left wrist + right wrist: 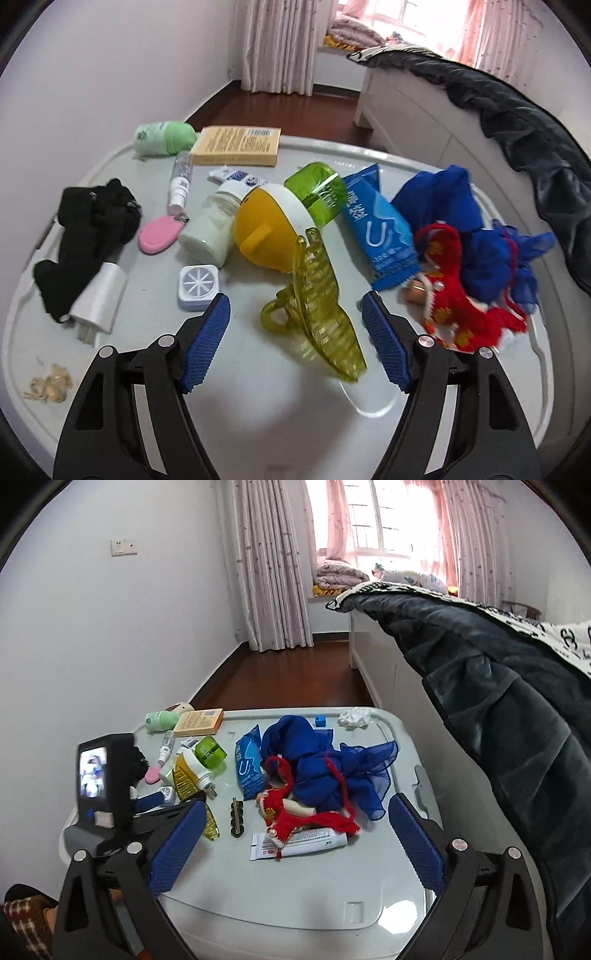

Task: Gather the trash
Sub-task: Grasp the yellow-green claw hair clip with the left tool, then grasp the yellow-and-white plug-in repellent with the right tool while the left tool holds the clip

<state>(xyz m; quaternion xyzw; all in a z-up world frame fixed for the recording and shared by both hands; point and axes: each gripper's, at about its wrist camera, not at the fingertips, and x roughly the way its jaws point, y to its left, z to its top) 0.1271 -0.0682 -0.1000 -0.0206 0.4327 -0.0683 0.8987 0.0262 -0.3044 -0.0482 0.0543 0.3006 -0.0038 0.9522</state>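
Note:
A grey lid-like tabletop carries clutter. My left gripper is open, low over it, with a yellow-green hair claw clip standing between its blue pads, not touching either. Crumbs lie at the near left. A crumpled white tissue lies at the far right edge in the right wrist view. My right gripper is open and empty, held above the near edge, with a white tube and red knitted doll clothes ahead of it. The left gripper's body shows at left.
Also on the top: blue wipes pack, blue scarf, yellow funnel-like cup, green jar, white bottle, black cloth, tan box, green bottle. A bed with a dark quilt stands right.

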